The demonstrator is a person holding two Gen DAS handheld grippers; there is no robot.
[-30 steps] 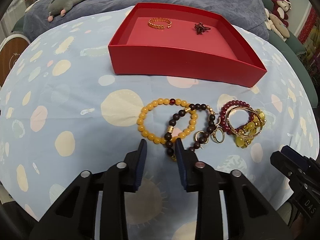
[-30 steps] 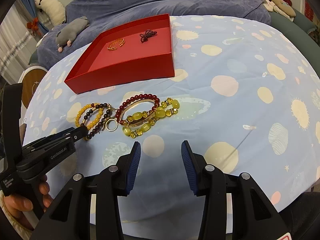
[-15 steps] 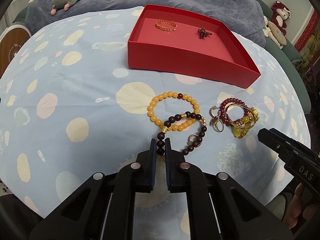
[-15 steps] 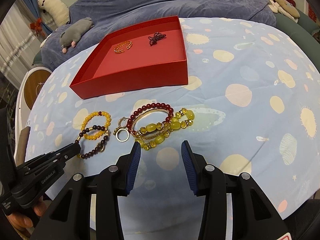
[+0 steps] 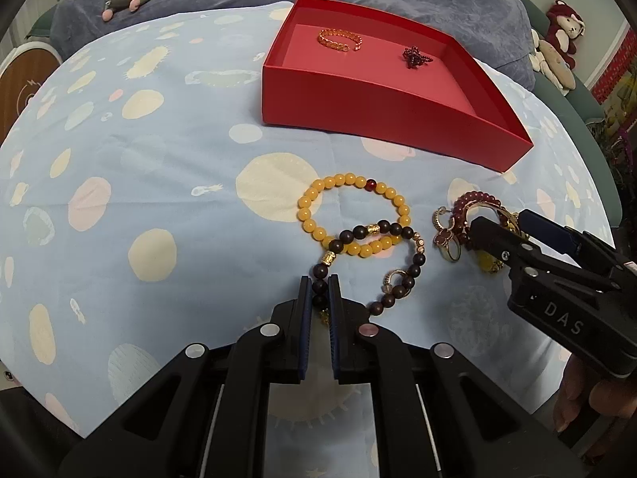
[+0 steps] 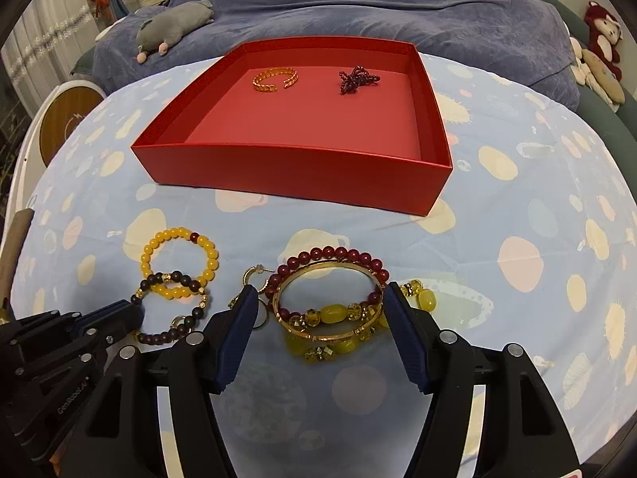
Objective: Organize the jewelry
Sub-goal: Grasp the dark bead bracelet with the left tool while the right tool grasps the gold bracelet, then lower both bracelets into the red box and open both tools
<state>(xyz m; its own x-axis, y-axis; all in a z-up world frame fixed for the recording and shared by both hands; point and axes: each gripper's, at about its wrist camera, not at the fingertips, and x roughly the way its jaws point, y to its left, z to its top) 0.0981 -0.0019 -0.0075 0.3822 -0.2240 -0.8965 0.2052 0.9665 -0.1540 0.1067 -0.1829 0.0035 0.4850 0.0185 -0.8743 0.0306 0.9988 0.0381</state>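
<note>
Pinching the dark bead bracelet (image 5: 382,255) w/ the left gripper (image 5: 319,298): jaws clenched on its near strand, beads visible between the pads. Grip sits at the loop's near edge, prob so the rest can hang free and drag clear of the yellow bracelet (image 5: 352,215) it overlaps on the tray-facing side. Not lifted yet; the bracelet lies flat on the cloth (image 5: 159,199).

Right gripper (image 6: 316,318) is released and its jaws are opening wide. Between them lies the pile: red bead bracelet (image 6: 330,257), gold bangle (image 6: 318,275), yellow-green bead strand (image 6: 334,314). Pads don't press on anything yet. Wide spread prob meant to straddle the whole cluster or take the bangle across its width. Small gold rings/earrings (image 6: 254,279) sit just outside its left finger, on the side toward the dark bracelet.

Red tray (image 6: 294,167) is beyond all loose pieces, well apart from both grippers. It already holds a gold chain bracelet (image 6: 274,77) and a dark red beaded piece (image 6: 356,77) near its far wall, so most of the floor is free for the rest.

Pose: both grippers tip steeply down toward the cloth, fingers aimed tray-ward, side by side, near each other. In the left view a hand (image 5: 589,394) shows under the right gripper's body. Left looks ready to lift; right still needs to close.
</note>
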